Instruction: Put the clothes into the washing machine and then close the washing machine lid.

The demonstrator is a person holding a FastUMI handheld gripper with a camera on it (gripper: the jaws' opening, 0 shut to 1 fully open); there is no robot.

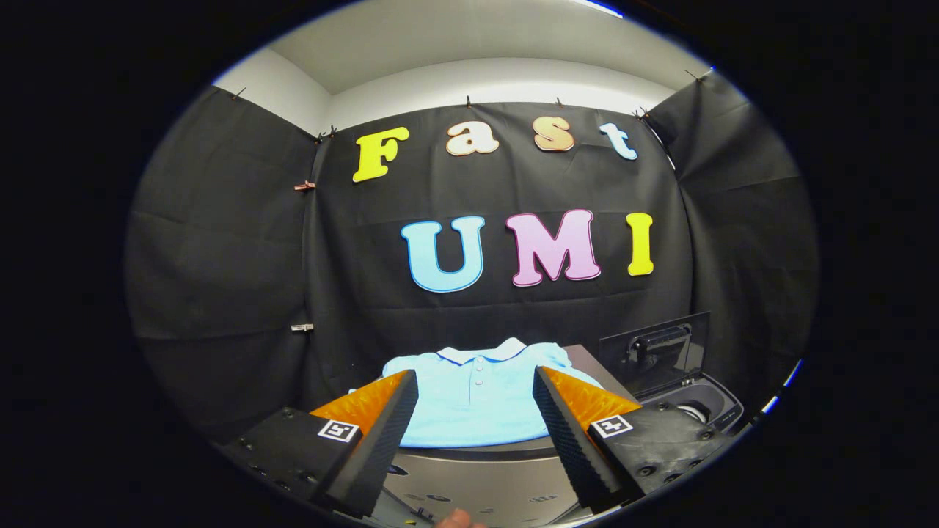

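A light blue polo shirt [477, 400] with a white collar lies flat on a grey table top [579, 356], just ahead of my fingers and partly framed between them. My gripper [475, 385] is open, its two fingers spread wide with nothing between them, a little short of the shirt's near hem. To the right of the shirt stands a small dark washing machine [704, 411] with its lid [656, 352] raised upright at the back and its drum opening showing below.
Black cloth walls close the booth behind and on both sides. The grey front face of the table [477, 484] drops below the shirt. A fingertip [458, 519] shows at the bottom between the fingers.
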